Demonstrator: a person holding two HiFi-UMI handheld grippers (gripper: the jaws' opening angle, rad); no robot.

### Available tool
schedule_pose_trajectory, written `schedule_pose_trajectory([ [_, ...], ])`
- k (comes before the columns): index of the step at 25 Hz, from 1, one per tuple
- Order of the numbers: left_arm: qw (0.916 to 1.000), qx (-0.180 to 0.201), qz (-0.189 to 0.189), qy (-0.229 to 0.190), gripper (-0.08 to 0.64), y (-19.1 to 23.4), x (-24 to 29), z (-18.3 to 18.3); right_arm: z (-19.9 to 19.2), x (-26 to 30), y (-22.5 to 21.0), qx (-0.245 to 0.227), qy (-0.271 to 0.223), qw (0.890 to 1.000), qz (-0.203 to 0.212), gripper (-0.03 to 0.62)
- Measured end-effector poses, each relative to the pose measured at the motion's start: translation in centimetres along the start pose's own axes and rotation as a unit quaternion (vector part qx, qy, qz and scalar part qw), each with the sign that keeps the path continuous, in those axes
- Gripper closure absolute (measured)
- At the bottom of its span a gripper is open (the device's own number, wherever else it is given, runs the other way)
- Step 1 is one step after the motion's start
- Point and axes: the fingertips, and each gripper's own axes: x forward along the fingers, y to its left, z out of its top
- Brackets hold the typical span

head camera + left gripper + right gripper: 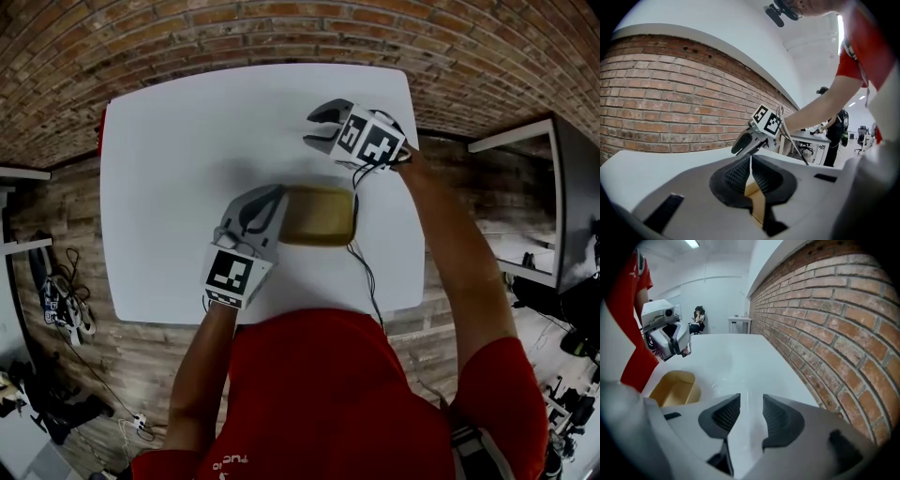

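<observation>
we are holding our left gripper (274, 199) clamped on the left wall of the tan tray (319, 216), which is resting, not raised, towards the near right corner of the white table (187, 141). our right gripper (317, 127) is hovering empty, jaws apart, near the far right corner.

Tray (319, 216) on table (169, 169) before wall (234, 28)

White table (169, 187) stands against a red brick wall (234, 28). Plank floor (56, 197) at left. Strip light (692, 243) on the ceiling.
</observation>
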Motion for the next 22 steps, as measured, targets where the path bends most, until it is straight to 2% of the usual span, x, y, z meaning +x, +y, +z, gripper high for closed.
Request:
schedule_pose_trajectory([
  [3,0.9999,0.003,0.009,-0.012,0.538,0.3,-0.2,1.0,2.3,-2.6,0.0,0.002,-0.068,0.997,-0.038,0.451],
  [5,0.9996,0.008,0.014,-0.021,0.538,0.4,-0.4,1.9,4.1,-5.0,0.6,0.006,-0.126,0.990,-0.065,0.453],
  [8,0.9988,0.011,0.021,-0.043,0.538,0.5,-0.9,3.6,6.7,-8.7,2.3,0.020,-0.212,0.971,-0.105,0.495],
  [10,0.9982,0.010,0.022,-0.055,0.538,0.4,-1.3,4.7,7.8,-10.8,3.7,0.029,-0.252,0.958,-0.131,0.522],
  [14,0.9984,0.017,0.017,-0.051,0.538,-0.2,-2.1,6.2,9.0,-13.8,6.4,0.049,-0.310,0.934,-0.171,0.537],
  [17,0.9956,0.022,0.010,-0.090,0.538,-0.9,-2.6,7.9,9.7,-15.5,8.4,0.086,-0.352,0.913,-0.188,0.541],
  [22,0.9936,0.033,-0.008,-0.108,0.543,-2.7,-3.7,8.8,8.8,-16.4,11.5,0.137,-0.362,0.901,-0.197,0.549],
])
